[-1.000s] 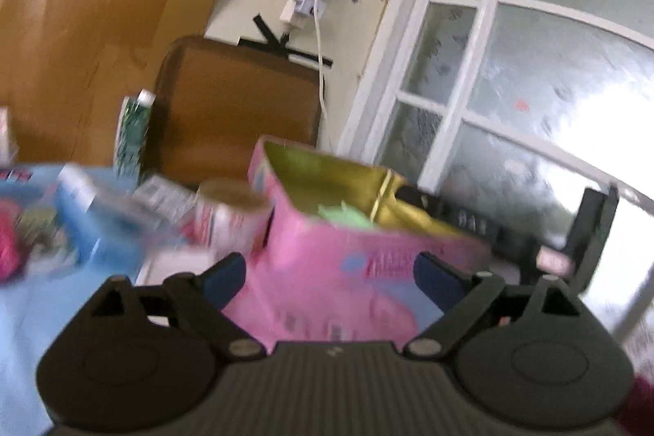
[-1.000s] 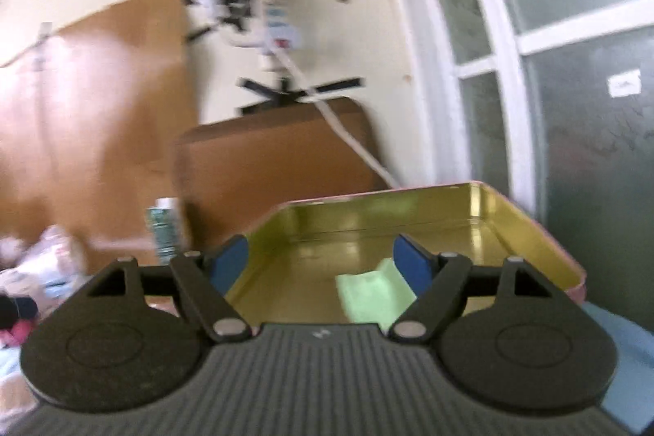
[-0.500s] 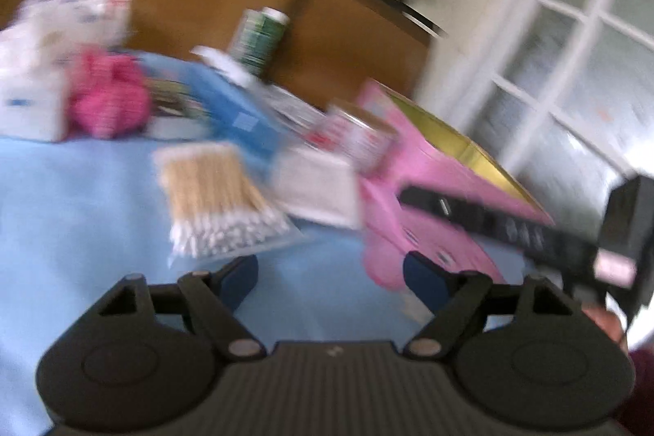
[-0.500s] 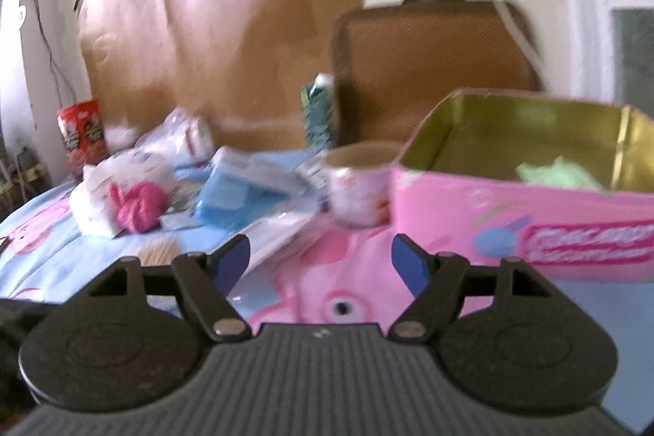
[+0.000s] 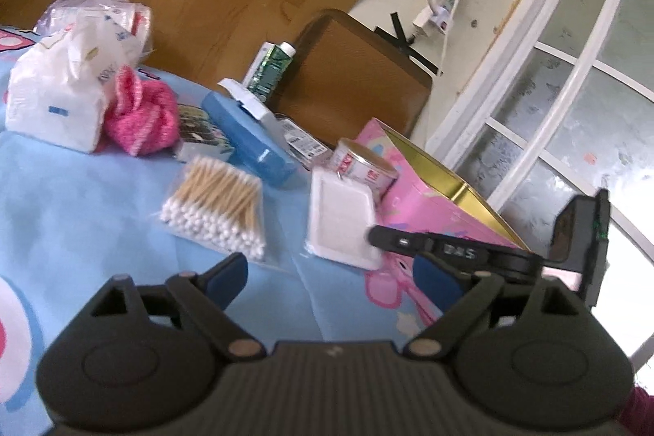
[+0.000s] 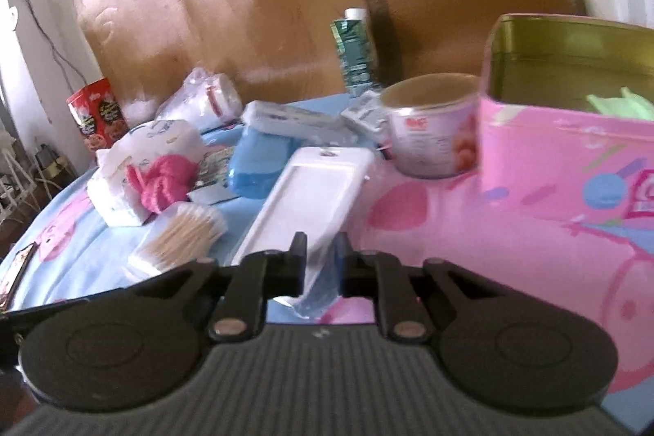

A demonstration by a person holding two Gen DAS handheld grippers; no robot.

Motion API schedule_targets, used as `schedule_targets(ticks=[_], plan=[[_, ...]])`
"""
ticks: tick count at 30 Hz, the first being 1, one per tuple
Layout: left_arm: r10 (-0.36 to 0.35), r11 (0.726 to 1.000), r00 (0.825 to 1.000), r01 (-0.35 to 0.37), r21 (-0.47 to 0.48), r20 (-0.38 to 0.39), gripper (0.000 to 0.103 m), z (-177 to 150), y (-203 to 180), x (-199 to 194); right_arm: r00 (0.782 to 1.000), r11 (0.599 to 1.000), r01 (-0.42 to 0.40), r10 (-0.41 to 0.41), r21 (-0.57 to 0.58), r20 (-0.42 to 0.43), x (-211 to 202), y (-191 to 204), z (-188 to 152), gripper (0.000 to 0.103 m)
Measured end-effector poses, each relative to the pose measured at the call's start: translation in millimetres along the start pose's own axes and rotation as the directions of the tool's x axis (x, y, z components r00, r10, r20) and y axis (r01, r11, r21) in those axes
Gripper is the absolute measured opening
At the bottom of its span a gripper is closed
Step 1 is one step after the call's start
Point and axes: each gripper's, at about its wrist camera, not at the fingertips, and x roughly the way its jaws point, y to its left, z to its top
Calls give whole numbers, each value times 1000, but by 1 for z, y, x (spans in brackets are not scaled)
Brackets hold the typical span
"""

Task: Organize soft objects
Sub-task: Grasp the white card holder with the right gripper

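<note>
Inside the pink tin (image 6: 572, 166) lies a green cloth (image 6: 617, 105), my right gripper (image 6: 321, 264) pinching the white packet (image 6: 310, 199), my left gripper (image 5: 331, 280) spread wide.

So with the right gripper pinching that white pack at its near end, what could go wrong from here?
The right gripper is shut on only the near edge of the white pack, possibly just its clear wrapper, so it may slip or sag when lifted. Swinging toward the pink tin, the pack's far end could knock the can beside it. The open left gripper hovers close and could get in the way.
</note>
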Motion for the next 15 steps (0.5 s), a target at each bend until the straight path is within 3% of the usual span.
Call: schedule_targets(ticks=[3, 9, 11, 13, 15], plan=[[-17, 1000, 1000, 17, 0, -13, 91, 0, -2, 3, 999, 999, 31, -31, -8, 21, -23, -15, -4, 15], [-103, 994, 991, 105, 20, -87, 96, 3, -21, 23, 998, 998, -49, 48, -25, -29, -76, -50, -27, 15], [-129, 990, 984, 136, 45, -125, 96, 4, -35, 37, 999, 999, -26, 26, -21, -35, -85, -57, -35, 19], [-149, 985, 974, 161, 56, -169, 98, 5, -48, 52, 1000, 999, 29, -29, -25, 6, -94, -61, -42, 36], [-152, 985, 965, 167, 53, -212, 100, 5, -59, 68, 999, 999, 28, -27, -36, 26, -98, -60, -45, 61]])
